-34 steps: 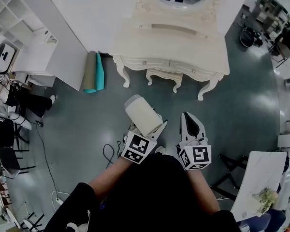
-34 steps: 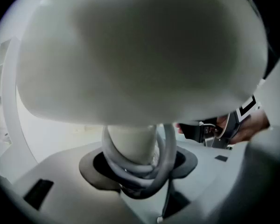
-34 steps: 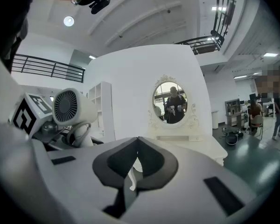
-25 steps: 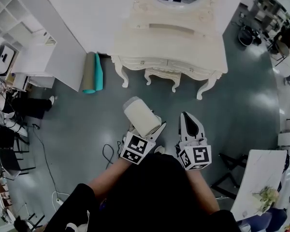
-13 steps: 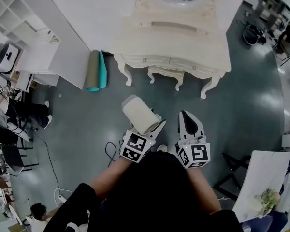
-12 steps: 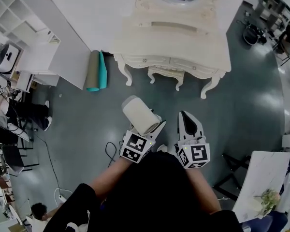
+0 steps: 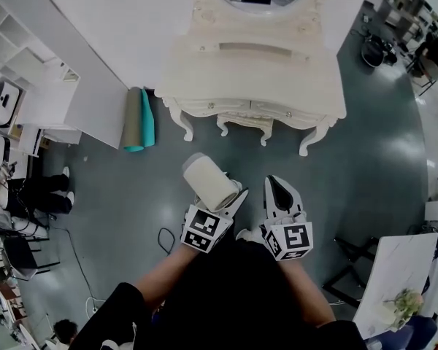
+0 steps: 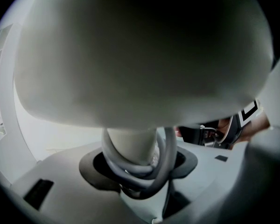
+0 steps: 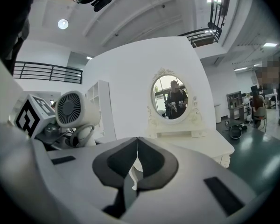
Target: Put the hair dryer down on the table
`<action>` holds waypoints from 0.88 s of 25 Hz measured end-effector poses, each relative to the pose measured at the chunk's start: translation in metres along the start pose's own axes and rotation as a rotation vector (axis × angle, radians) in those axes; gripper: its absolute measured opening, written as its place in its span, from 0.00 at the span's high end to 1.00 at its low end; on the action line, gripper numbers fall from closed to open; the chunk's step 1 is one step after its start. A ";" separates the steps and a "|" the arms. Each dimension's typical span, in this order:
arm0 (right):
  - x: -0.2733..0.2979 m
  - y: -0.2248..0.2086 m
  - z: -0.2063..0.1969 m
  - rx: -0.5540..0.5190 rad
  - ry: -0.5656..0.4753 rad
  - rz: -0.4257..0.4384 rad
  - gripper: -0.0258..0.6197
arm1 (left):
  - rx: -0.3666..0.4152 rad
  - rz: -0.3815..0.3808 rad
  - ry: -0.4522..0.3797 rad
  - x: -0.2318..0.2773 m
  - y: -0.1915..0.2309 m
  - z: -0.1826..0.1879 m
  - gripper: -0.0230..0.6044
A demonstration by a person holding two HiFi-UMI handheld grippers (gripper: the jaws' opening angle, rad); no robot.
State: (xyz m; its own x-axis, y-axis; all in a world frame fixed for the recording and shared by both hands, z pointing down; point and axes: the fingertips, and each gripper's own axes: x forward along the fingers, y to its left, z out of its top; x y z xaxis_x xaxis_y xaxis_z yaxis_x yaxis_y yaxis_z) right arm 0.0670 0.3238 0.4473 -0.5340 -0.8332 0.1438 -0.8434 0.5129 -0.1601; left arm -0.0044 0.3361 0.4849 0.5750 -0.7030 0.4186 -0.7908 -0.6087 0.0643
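Note:
A cream hair dryer (image 7: 208, 182) is held above the floor by my left gripper (image 7: 220, 199), which is shut on its handle. In the left gripper view the dryer's body (image 8: 140, 55) fills the top, and the handle, with the grey cord (image 8: 165, 157) wound round it, sits between the jaws of the left gripper (image 8: 140, 169). My right gripper (image 7: 275, 184) is beside it, shut and empty, its pads meeting in its own view (image 9: 137, 140). The dryer's rear grille (image 9: 74, 108) shows at the left there. The cream dressing table (image 7: 306, 86) stands ahead.
An oval mirror (image 9: 171, 97) tops the dressing table. A rolled green mat (image 7: 139, 119) lies by a white partition (image 7: 95, 86) on the left. A cable (image 7: 164, 239) trails on the grey floor. A white table with flowers (image 7: 394, 283) stands at the right.
The head view has shifted a little and the dressing table looks slightly nearer. Both grippers keep the same pose, the left still holding the dryer.

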 end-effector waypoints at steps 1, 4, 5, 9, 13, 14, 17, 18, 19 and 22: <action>0.008 -0.004 0.002 0.002 0.001 -0.002 0.93 | 0.002 -0.004 0.000 0.006 0.006 0.003 0.55; 0.036 -0.017 0.014 0.012 -0.006 -0.013 0.93 | -0.004 -0.010 -0.004 0.026 0.029 0.014 0.55; 0.046 -0.022 0.019 0.014 -0.011 -0.019 0.93 | -0.007 -0.012 -0.005 0.033 0.037 0.018 0.55; 0.092 -0.037 0.033 0.010 -0.017 -0.031 0.93 | -0.006 -0.020 -0.010 0.058 0.074 0.034 0.55; 0.134 -0.049 0.056 -0.024 -0.037 -0.051 0.93 | -0.010 -0.025 -0.001 0.081 0.115 0.049 0.55; 0.143 -0.052 0.061 -0.037 -0.048 -0.060 0.93 | -0.011 -0.026 0.001 0.086 0.125 0.052 0.55; 0.173 -0.059 0.068 -0.042 -0.054 -0.083 0.93 | -0.008 -0.030 0.002 0.101 0.154 0.060 0.55; 0.183 -0.062 0.068 -0.040 -0.049 -0.090 0.93 | -0.008 -0.034 0.000 0.106 0.163 0.063 0.55; 0.191 -0.064 0.068 -0.038 -0.043 -0.095 0.93 | -0.009 -0.039 -0.004 0.110 0.171 0.066 0.55; 0.215 -0.068 0.071 -0.036 -0.027 -0.104 0.93 | -0.011 -0.054 -0.013 0.122 0.192 0.075 0.55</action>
State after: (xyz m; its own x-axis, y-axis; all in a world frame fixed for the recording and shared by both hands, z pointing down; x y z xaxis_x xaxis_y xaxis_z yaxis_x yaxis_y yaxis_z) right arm 0.0137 0.0947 0.4196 -0.4424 -0.8872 0.1309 -0.8958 0.4303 -0.1109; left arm -0.0704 0.1060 0.4809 0.6193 -0.6740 0.4027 -0.7609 -0.6416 0.0964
